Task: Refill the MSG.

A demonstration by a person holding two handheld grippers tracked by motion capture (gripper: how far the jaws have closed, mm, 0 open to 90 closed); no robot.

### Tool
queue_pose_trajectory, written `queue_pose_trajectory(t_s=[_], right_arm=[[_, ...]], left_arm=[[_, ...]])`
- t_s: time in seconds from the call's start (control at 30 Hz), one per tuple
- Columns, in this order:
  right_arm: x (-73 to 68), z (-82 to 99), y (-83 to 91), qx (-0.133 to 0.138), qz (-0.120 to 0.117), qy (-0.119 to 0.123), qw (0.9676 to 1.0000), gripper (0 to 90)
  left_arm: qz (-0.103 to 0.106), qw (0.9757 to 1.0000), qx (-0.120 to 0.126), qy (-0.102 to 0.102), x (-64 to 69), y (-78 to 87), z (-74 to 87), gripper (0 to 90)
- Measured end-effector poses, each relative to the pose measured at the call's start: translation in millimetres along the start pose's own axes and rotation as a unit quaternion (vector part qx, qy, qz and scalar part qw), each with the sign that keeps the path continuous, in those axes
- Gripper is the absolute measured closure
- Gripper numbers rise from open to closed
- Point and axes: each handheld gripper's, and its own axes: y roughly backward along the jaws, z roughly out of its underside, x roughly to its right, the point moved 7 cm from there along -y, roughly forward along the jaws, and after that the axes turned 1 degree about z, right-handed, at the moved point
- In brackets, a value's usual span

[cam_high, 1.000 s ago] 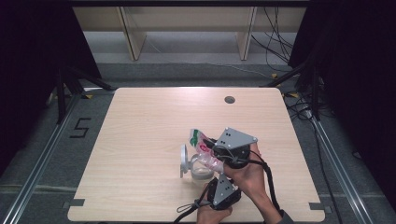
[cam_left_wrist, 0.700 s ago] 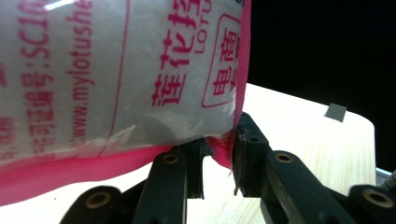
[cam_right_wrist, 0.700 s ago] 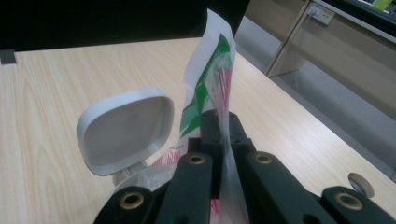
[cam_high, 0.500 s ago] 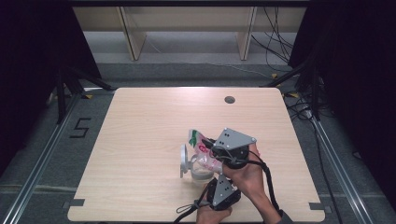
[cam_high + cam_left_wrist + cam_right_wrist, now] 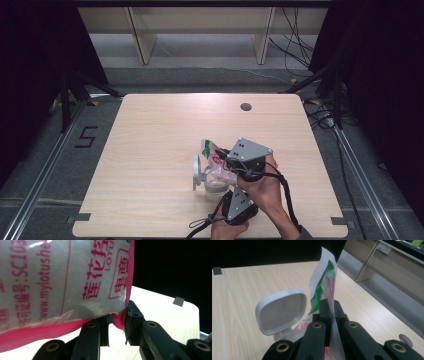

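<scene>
On the pale wooden counter [image 5: 150, 150], your right gripper [image 5: 329, 305] clamps the clear plastic pouch with pink and green print [image 5: 324, 280] at its top; your left gripper [image 5: 117, 320] clamps its lower pink corner, above the open white-lidded container [image 5: 205, 176].

You work at a light wooden table [image 5: 150, 150] with a round cable hole [image 5: 245, 106] near its far edge. Grey floor [image 5: 45, 165] surrounds it, with metal rails [image 5: 37, 187] on both sides and a marking like a 5 [image 5: 85, 136] at your left. Beyond stands pale wooden shelving [image 5: 200, 30], with black cables [image 5: 295, 45] trailing at the right; dark curtains [image 5: 35, 45] flank the scene
</scene>
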Motion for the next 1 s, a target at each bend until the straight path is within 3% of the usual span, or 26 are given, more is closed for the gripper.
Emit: queue_pose_trajectory(t_s=[0.13, 0.3, 0.4, 1.0], right_arm=[[-0.1, -0.1, -1.7, -0.001, 0.005, 0.010, 0.9999, 90.0], [-0.6, -1.3, -0.5, 0.005, -0.008, -0.003, 0.9999, 90.0], [-1.3, 0.0, -2.0, -0.002, 0.003, 0.006, 1.0000, 90.0], [-0.9, -1.9, -1.6, 0.002, 0.000, 0.005, 1.0000, 90.0]], left_arm=[[0.002, 1.0000, -0.004, 0.004, -0.3, -0.6, 0.8, 75.5], [-0.001, 1.0000, -0.001, 0.002, -0.7, 0.1, 0.2, 75.6], [0.003, 1.0000, 0.000, 0.002, 0.7, -1.2, 0.4, 75.5], [0.005, 1.0000, 0.005, 0.002, 0.4, -2.2, -2.0, 75.7]])
